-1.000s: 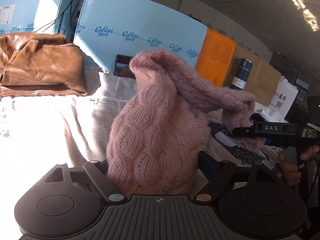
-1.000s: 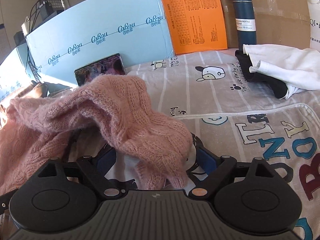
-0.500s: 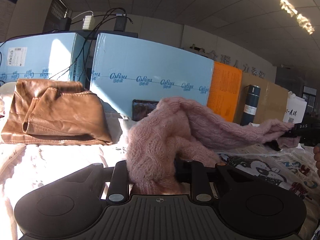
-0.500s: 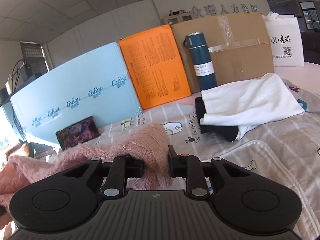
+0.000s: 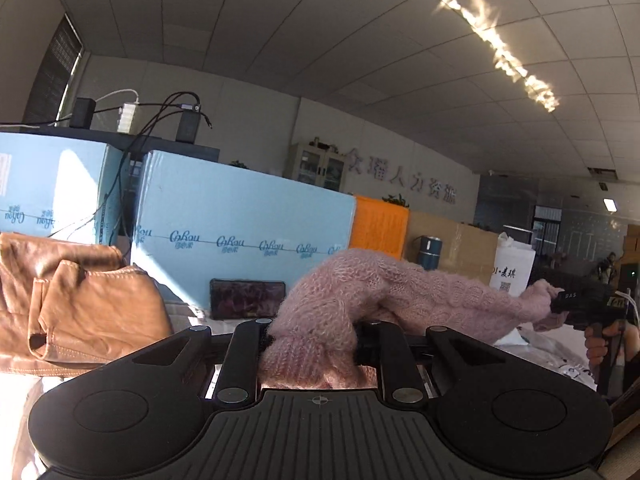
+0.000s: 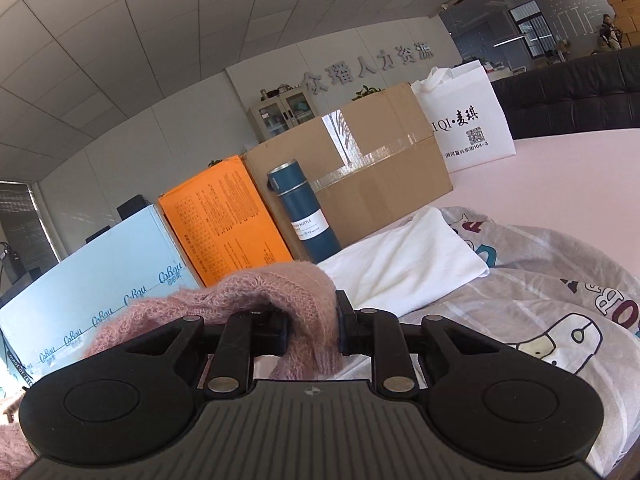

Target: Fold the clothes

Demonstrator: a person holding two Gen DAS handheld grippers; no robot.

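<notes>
A pink cable-knit sweater (image 5: 420, 292) is held up in the air between both grippers. My left gripper (image 5: 312, 340) is shut on one bunched part of it. My right gripper (image 6: 312, 328) is shut on another part, with the knit (image 6: 280, 292) draped over the fingers. In the left wrist view the sweater stretches right to the right gripper (image 5: 576, 308). The rest of the sweater hangs below, out of sight.
A brown leather jacket (image 5: 80, 304) lies at left. Blue boxes (image 5: 240, 224), an orange box (image 6: 224, 216), a cardboard box (image 6: 376, 168), a blue bottle (image 6: 304, 212) and a white bag (image 6: 464, 116) line the back. A folded white garment (image 6: 404, 264) lies on the cartoon-print sheet (image 6: 552, 292).
Both grippers closed on the sweater and lifted it; both views have tilted upward and the sweater is now stretched out between the grippers.
</notes>
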